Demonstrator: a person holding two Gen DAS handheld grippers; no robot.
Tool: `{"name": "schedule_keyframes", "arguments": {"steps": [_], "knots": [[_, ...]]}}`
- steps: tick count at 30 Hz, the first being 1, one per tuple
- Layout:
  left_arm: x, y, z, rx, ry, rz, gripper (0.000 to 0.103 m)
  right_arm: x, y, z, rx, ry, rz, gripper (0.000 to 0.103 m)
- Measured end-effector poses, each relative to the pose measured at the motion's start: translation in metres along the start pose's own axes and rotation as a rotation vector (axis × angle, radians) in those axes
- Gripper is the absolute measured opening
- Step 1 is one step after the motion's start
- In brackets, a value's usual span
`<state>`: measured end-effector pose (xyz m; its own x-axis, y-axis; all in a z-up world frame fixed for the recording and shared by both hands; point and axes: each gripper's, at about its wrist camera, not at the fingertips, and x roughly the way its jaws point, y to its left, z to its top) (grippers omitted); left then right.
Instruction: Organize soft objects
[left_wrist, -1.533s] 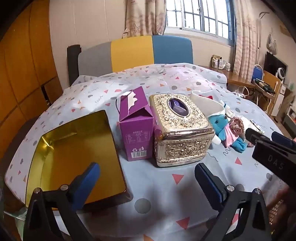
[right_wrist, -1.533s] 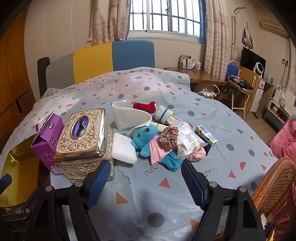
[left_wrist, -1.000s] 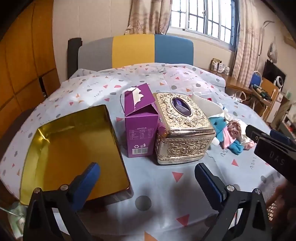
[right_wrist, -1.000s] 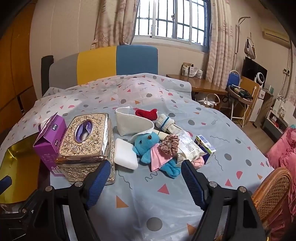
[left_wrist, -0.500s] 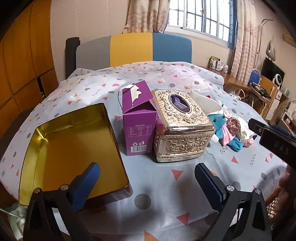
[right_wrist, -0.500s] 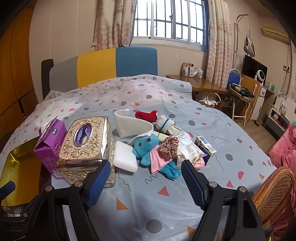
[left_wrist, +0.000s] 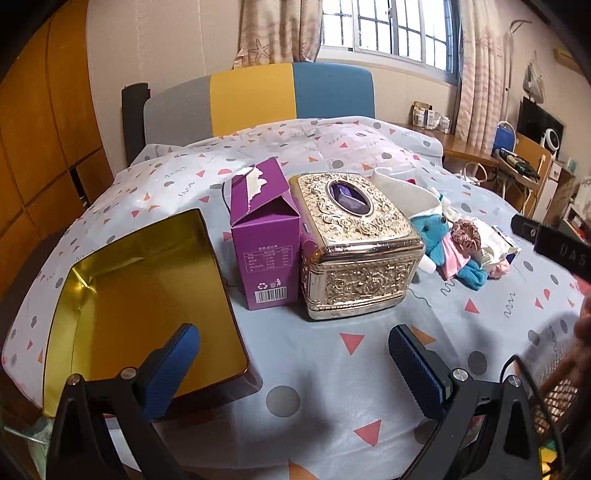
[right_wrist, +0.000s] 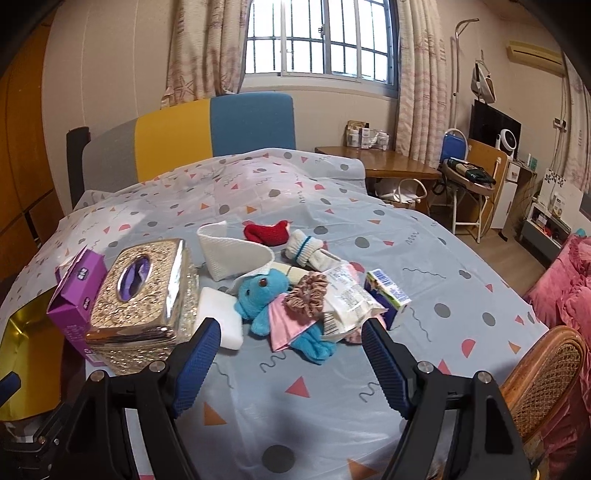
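A heap of soft things lies mid-table: a blue plush toy (right_wrist: 264, 295) in a pink dress, a brown scrunchie (right_wrist: 308, 293), a white sponge (right_wrist: 221, 325), a white knitted band (right_wrist: 231, 254), a red knitted piece (right_wrist: 266, 232) and rolled white socks (right_wrist: 308, 249). The blue plush toy (left_wrist: 434, 236) also shows at the right of the left wrist view. An open gold tin (left_wrist: 140, 295) sits at the left. My left gripper (left_wrist: 293, 358) hangs open over the near table edge. My right gripper (right_wrist: 290, 347) stands open just short of the heap, holding nothing.
Between the tin and the heap stand a purple carton (left_wrist: 266, 240) and an ornate gold tissue box (left_wrist: 354, 243). A plastic packet (right_wrist: 347, 295) and a small box (right_wrist: 388, 291) lie in the heap. A wicker chair (right_wrist: 546, 373) stands at the right edge.
Both views have shifted slightly, so the items sit a little farther off. Both grippers stay open and nothing on the table has moved.
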<state>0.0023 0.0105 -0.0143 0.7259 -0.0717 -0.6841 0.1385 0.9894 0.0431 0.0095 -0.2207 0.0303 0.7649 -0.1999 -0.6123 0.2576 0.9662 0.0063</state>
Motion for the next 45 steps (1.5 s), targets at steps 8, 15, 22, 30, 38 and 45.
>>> {"name": "schedule_keyframes", "arguments": {"steps": [8, 15, 22, 30, 38, 45], "knots": [[0.001, -0.01, -0.001, 0.039, 0.006, -0.009, 0.103, 0.004, -0.027, 0.009, 0.047, -0.01, -0.032, 0.08], [0.003, -0.016, -0.002, 0.061, 0.022, -0.016, 0.103, 0.008, -0.05, 0.017, 0.105, -0.015, -0.046, 0.08], [0.007, -0.021, -0.003, 0.078, 0.04, -0.031, 0.103, 0.012, -0.069, 0.017, 0.156, -0.007, -0.062, 0.08], [0.012, -0.026, -0.003, 0.086, 0.052, -0.038, 0.103, 0.025, -0.094, 0.015, 0.253, 0.03, -0.062, 0.08], [0.011, -0.031, 0.001, 0.092, 0.062, -0.173, 0.103, 0.042, -0.115, 0.013, 0.332, 0.05, -0.046, 0.08], [0.004, -0.048, 0.022, 0.123, 0.07, -0.279, 0.103, 0.055, -0.127, 0.021, 0.396, 0.04, -0.015, 0.08]]}}
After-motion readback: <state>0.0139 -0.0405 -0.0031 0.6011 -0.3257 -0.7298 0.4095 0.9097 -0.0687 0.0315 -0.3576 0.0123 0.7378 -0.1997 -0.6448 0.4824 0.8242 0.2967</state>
